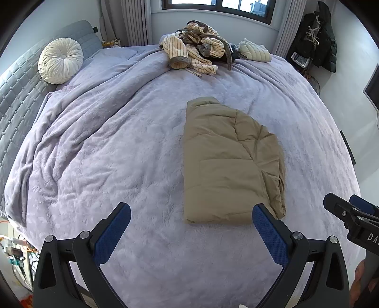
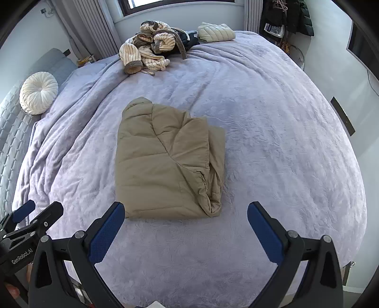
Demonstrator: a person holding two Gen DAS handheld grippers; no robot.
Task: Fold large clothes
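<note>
A folded tan puffer jacket lies at the centre of the frame on the lilac bed cover, untouched, while the left gripper and right gripper hover low in the frame with fingers spread wide and empty, a heap of striped clothes at the top.

Soft daylight came from the window; shadows were faint, focus sharp, and fisheye edges bent darkly.
</note>
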